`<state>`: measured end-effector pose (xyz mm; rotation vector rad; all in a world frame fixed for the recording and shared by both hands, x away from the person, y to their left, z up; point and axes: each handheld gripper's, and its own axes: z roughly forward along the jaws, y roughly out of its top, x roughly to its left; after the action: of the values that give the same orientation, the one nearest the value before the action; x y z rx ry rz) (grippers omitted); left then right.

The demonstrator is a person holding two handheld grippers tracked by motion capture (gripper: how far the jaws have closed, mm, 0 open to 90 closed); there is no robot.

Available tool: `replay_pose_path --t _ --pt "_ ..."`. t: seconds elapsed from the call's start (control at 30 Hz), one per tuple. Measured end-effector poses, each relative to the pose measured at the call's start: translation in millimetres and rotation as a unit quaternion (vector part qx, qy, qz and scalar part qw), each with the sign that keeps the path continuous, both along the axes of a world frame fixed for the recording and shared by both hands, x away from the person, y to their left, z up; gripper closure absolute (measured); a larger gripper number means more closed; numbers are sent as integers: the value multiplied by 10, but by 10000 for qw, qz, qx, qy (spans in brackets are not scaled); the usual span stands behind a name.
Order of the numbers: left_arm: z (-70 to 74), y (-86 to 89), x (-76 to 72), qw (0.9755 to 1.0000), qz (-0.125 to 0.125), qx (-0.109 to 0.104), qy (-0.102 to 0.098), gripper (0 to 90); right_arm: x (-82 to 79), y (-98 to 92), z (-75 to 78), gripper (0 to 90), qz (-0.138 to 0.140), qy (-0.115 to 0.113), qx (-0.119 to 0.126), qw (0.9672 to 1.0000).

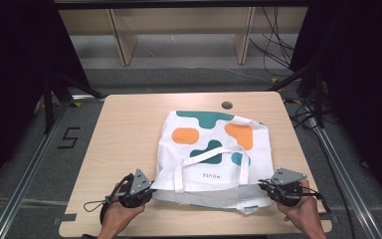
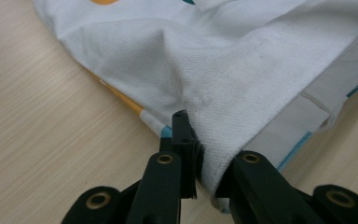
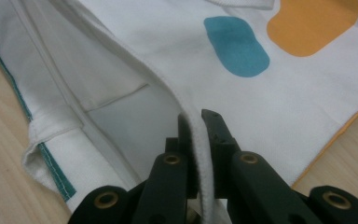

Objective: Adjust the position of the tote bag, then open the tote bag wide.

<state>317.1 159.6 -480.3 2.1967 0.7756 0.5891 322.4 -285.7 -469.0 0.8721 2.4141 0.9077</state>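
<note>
Currently catalogued, as we read the work in hand:
Item: a white tote bag (image 1: 211,149) printed with orange and teal blobs, lying flat on the table (image 1: 124,134), its open mouth at six o'clock toward us, its closed bottom at twelve o'clock
Handles: one white strap (image 1: 214,164) looped over the upper panel, resting loose
Left gripper (image 1: 146,191): at seven o'clock of the bag, jaws clenched on the near-left corner of the mouth; in the left gripper view (image 2: 193,154) we see the upper layer of cloth pinched and pulled into a tented fold
Right gripper (image 1: 268,188): at five o'clock of the bag, jaws clamped over the hemmed rim; in the right gripper view (image 3: 200,140) the white hem runs straight between the black jaws
Done, by our judgement: both near corners of the upper layer secured, the mouth parted slightly so the pale lining (image 1: 214,199) shows beneath
Left, by our judgement: whatever follows the grip, be it lifting, opening wide or folding toward twelve o'clock; the bag lies almost wholly flat, so we count the work as early
Other fittings: a dark round grommet (image 1: 226,105) in the tabletop at twelve o'clock, apart from the bag
</note>
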Motion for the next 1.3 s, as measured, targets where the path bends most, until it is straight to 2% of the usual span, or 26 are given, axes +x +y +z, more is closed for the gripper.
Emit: replay_pose_path --t 0.07,0.13,0.2,0.23,0.27,0.3,0.37,0.4,0.43,0.47,0.5,0.53,0.57,0.63,0.67,0.7,0.73,0.8,0.83,0.9,1.03,1.17,1.2,1.23,1.3 --pt "11 -15 -10 9999 -86 33 -50 838 1 -15 12 875 -44 -10 49 10000" --pt "15 -25 -35 9999 -53 -104 12 837 5 -41 26 875 -49 -50 106 9999" --pt "31 -28 -53 9999 -72 -124 2 837 14 -67 33 875 -6 -86 160 9998" --pt "30 -45 -69 9997 -39 -239 -4 837 1 -70 36 875 -94 -57 235 9997" --pt "54 -28 -75 9999 -109 -38 -24 837 13 -81 42 875 -35 -104 221 9997" --pt "58 -37 -89 9999 -104 -59 -68 837 12 -85 47 875 -33 -119 230 9997" --pt "80 -33 -109 9999 -102 -66 -27 837 -3 -90 53 875 -99 -94 305 9994" --pt "88 -34 -112 9998 -143 -144 -24 837 -1 -99 65 875 -80 -105 297 9995" --pt "96 -40 -121 9997 -83 -223 -53 837 -14 -91 67 875 -141 -88 369 9992" --pt "118 -29 -121 9998 -101 -167 -42 837 -6 -101 80 875 -109 -136 366 9992" --pt "133 -29 -119 9997 -137 -209 -49 838 -16 -101 93 876 -122 -119 379 9991" --pt "155 -23 -117 9996 -129 -233 -78 840 -6 -103 100 876 -53 -201 380 9991" --pt "171 -28 -120 9992 -91 -363 -108 840 -8 -108 113 876 -95 -204 433 9988" --pt "223 -21 -119 9991 -100 -386 -138 842 -13 -106 143 877 -124 -206 488 9985" --pt "250 -18 -114 9992 -127 -330 -198 843 -3 -112 166 877 -88 -289 485 9984" --pt "262 -19 -116 9991 -120 -366 -184 845 -14 -104 187 877 -126 -275 540 9981" --pt "283 -19 -114 9991 -104 -379 -182 846 1 -116 211 878 -81 -366 531 9979" --pt "330 -6 -93 9989 -186 -324 -269 848 10 -123 274 879 -88 -393 625 9972" --pt "339 -19 -101 9989 -115 -411 -215 849 8 -119 314 879 -150 -391 725 9965" --pt "395 -15 -96 9986 -175 -443 -227 851 40 -133 390 879 -66 -568 708 9958" --pt "535 -4 -89 9976 -181 -554 -383 854 63 -129 537 880 -94 -597 886 9942" --pt "685 14 -83 9960 -139 -720 -504 855 118 -123 720 881 -71 -830 966 9918" --pt "720 22 -79 9955 -136 -770 -529 855 144 -121 772 881 -8 -983 968 9904" --pt "769 31 -86 9954 -103 -787 -541 856 136 -108 832 881 -103 -814 1065 9909" --pt "849 45 -91 9945 -111 -821 -635 857 172 -101 968 882 -61 -875 1039 9907"
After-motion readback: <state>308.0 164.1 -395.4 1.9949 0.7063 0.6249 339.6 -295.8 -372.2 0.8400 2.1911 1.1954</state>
